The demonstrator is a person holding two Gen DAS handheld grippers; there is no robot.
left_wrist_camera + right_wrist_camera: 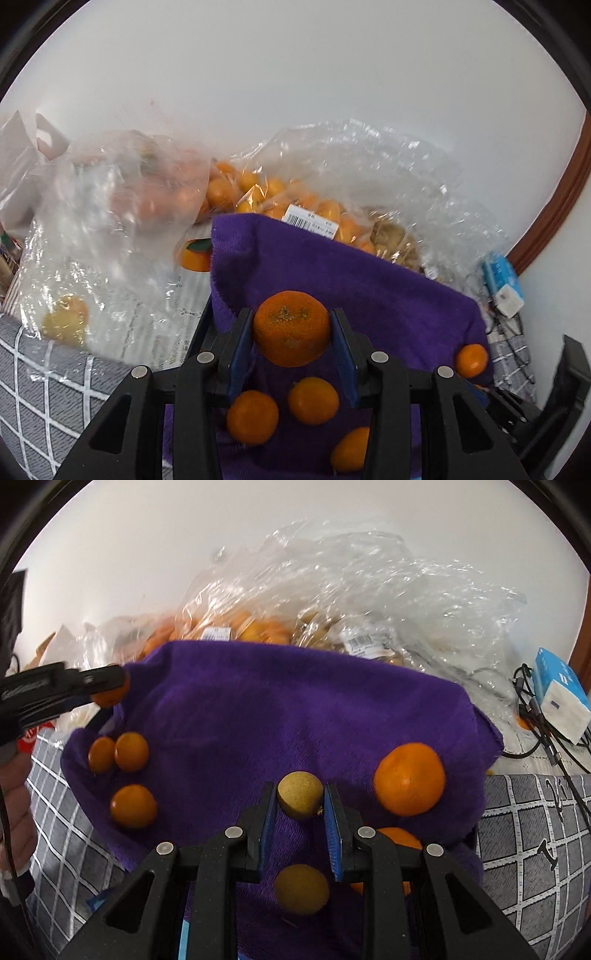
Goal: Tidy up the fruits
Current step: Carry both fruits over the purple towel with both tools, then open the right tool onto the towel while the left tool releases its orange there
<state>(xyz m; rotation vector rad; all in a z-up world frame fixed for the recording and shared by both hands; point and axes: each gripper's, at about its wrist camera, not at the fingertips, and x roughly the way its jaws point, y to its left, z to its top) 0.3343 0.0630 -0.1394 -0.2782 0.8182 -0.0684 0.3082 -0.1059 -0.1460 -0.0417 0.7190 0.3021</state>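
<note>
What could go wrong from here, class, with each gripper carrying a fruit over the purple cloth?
1. The left gripper pinches a round mandarin by its sides only; it could slip out and roll among the small orange fruits below.
2. The right gripper clamps a small brown fruit at its fingertips; squeezing harder might bruise it.
3. Fruit set near the purple cloth's edge, like the large mandarin, may roll off.
</note>
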